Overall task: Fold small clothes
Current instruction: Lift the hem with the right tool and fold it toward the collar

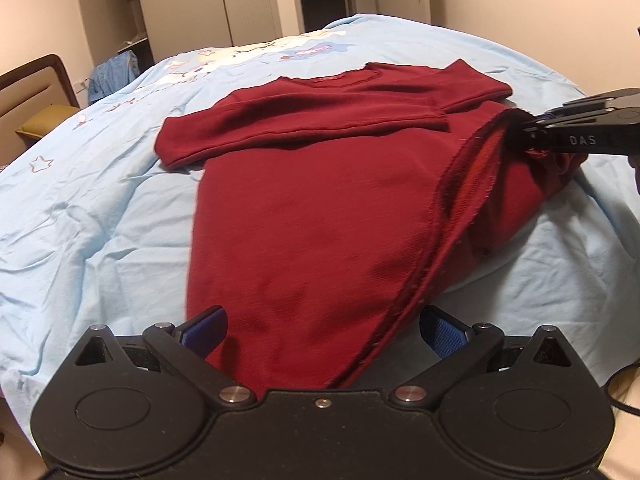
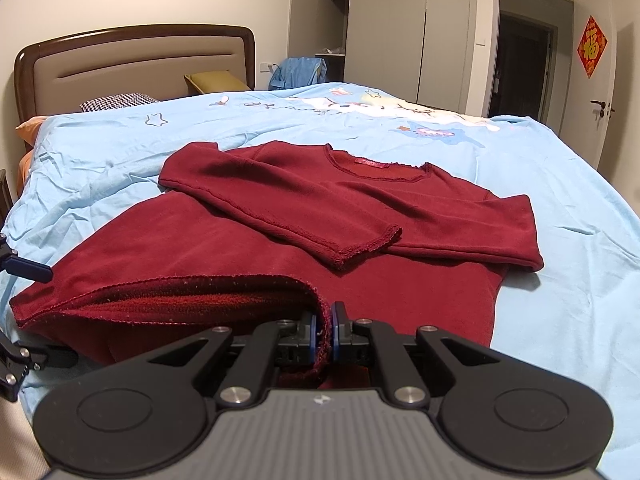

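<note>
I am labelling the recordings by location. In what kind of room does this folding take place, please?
Most likely a home bedroom. A bed with a light blue cover and a padded headboard fills the view, tall wardrobes line the far wall, and the dark red top is laid out on the bed.

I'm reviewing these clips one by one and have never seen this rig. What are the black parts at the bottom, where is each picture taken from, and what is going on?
There is no robot: a person holds two hand tools, each with a two-finger claw and a wide-angle camera looking along its fingers. One picture is from the left tool, the other from the right. A dark red long-sleeved top lies on a light blue bedspread, sleeves folded across its chest. The right claw is shut on the hem; it also shows from the left camera. The left claw is open, its blue pads either side of the hem's other corner.
</note>
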Motion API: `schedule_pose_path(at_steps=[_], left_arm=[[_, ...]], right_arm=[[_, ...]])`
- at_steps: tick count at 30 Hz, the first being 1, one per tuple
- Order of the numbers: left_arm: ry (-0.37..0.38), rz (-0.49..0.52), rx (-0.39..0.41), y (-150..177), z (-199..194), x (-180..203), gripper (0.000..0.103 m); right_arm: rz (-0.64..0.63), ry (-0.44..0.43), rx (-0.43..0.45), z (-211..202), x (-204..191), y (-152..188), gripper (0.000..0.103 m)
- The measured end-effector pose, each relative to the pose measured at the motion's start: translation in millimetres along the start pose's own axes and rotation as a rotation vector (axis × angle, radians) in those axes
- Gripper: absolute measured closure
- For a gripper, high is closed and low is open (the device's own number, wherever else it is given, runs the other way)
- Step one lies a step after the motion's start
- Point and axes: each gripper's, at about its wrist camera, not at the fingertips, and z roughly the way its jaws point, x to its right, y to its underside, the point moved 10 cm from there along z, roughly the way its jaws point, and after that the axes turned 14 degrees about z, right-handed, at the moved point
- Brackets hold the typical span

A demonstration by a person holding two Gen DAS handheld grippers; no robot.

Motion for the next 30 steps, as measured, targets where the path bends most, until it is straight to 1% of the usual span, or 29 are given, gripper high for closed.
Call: schedule_pose_path(at_steps=[4,9,23,25,26,27,28,30], left_arm=[[0.013,-0.017,0.000,5,-3,-7,0.005],[0.005,-0.022,-0.013,8,-5,-13,0.009],[-0.017,-0.025,0.002,1,-18,-19,0.013],[-0.019,-0.026,0.007,0,-21,-19,0.016],[-0.019,-0.028,0.010,0,-22,-20,0.019],[-0.021,-0.032,0.015,0,-24,-21,0.027],[-0.024,-0.038,0.025,0,-26,-22,0.032],[-0.019,-0.049,0.042,0,-30,-23,0.059]], right_arm=[[0.005,0.001,0.002,0,1,0,0.095],[0.011,0.004,0.009,-2,3,-2,0.095],[0.020,0.014,0.040,-15,5,-5,0.095],[0.021,0.015,0.047,-18,5,-6,0.095],[0.022,0.017,0.054,-20,5,-6,0.095],[0.026,0.021,0.069,-22,5,-7,0.095],[0.031,0.027,0.088,-26,6,-8,0.095],[0.042,0.035,0.125,-34,6,-7,0.096]])
